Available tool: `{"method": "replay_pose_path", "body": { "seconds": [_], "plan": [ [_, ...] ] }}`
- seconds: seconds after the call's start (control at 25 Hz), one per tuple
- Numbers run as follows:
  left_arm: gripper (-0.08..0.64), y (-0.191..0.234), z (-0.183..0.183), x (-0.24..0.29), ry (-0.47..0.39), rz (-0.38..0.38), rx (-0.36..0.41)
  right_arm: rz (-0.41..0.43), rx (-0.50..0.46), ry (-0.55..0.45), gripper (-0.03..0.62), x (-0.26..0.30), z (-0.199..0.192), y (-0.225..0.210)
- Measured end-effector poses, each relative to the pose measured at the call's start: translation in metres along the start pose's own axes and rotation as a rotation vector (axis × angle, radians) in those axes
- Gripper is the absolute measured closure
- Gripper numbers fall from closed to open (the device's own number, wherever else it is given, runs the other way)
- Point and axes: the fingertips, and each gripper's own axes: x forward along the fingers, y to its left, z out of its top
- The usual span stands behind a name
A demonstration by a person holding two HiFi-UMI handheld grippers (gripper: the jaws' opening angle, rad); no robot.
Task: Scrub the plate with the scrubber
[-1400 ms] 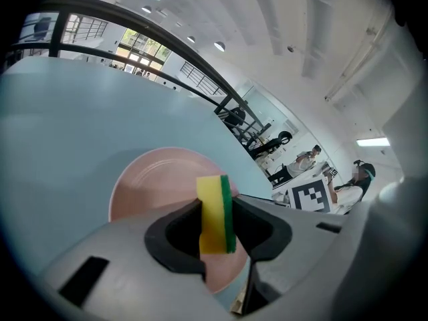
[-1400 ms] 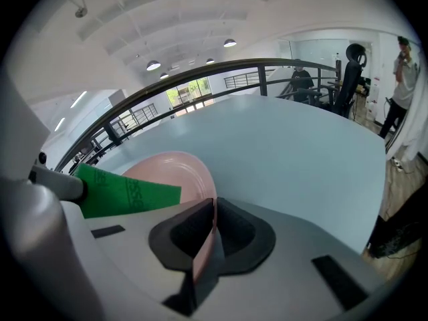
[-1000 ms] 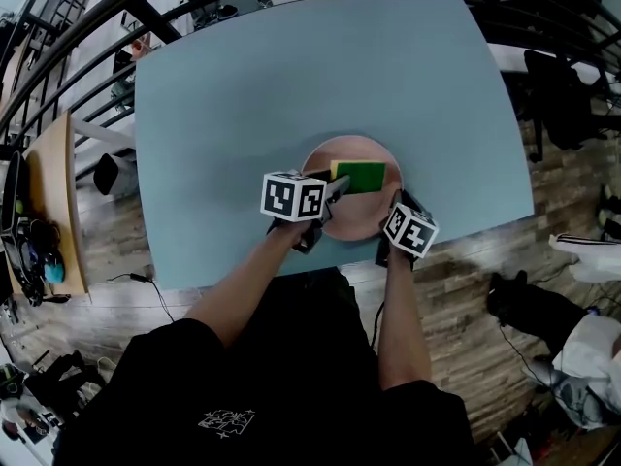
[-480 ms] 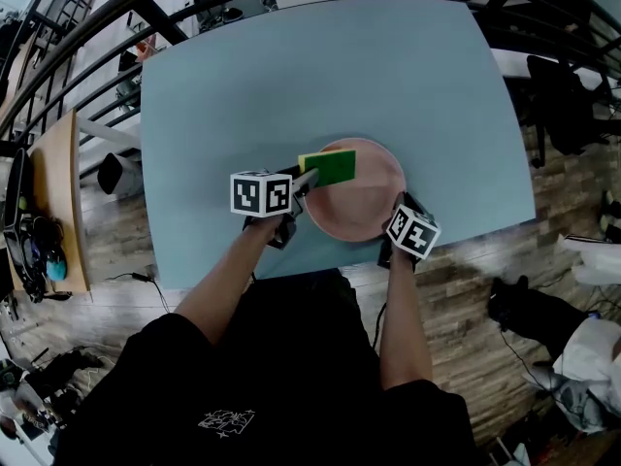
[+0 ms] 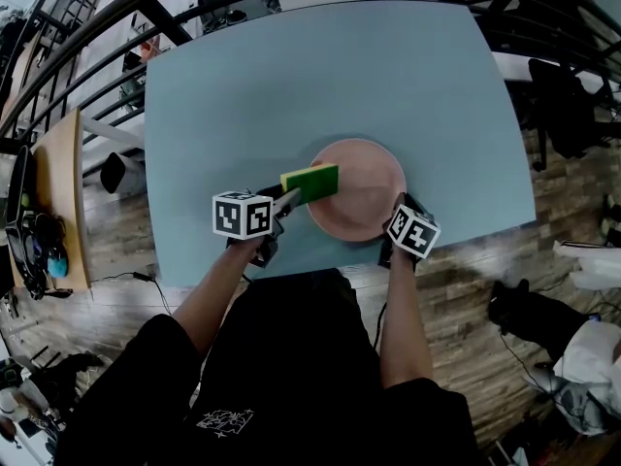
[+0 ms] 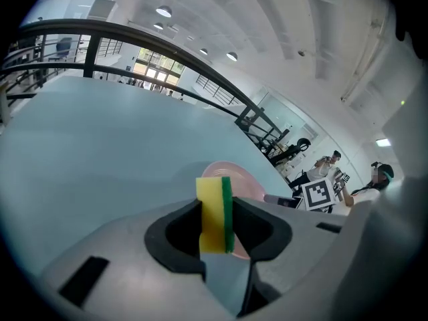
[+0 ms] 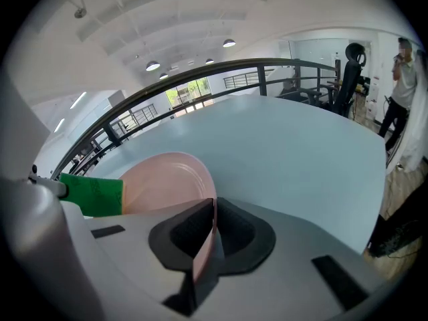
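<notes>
The pink plate (image 5: 361,202) lies near the front edge of your blue table (image 5: 291,85), and a black railing (image 5: 82,42) curves round the table's far side. Your right gripper (image 5: 396,206) is clamped on the plate's near right rim. Your left gripper (image 5: 288,199) pinches the yellow-and-green scrubber (image 5: 310,181) edgewise, and the scrubber's far end reaches over the plate's left rim.

Setting, as I log it: open-plan office or lab mezzanine. Evidence: black railing (image 7: 261,62), recessed ceiling lights (image 6: 164,11), glass partitions (image 7: 311,51), office chair (image 7: 351,69), wood-plank floor (image 5: 456,289), pale blue table (image 5: 320,76), cable-strewn side desk (image 5: 58,192).
</notes>
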Motion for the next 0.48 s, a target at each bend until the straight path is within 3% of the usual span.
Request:
{"method": "replay_pose_path", "body": {
  "seconds": [0.48],
  "plan": [
    [0.428,-0.017,-0.027,-0.008,0.048,-0.027,-0.001,0.007,-0.001,0.003,0.572,0.001,0.0,0.0]
  ]
}}
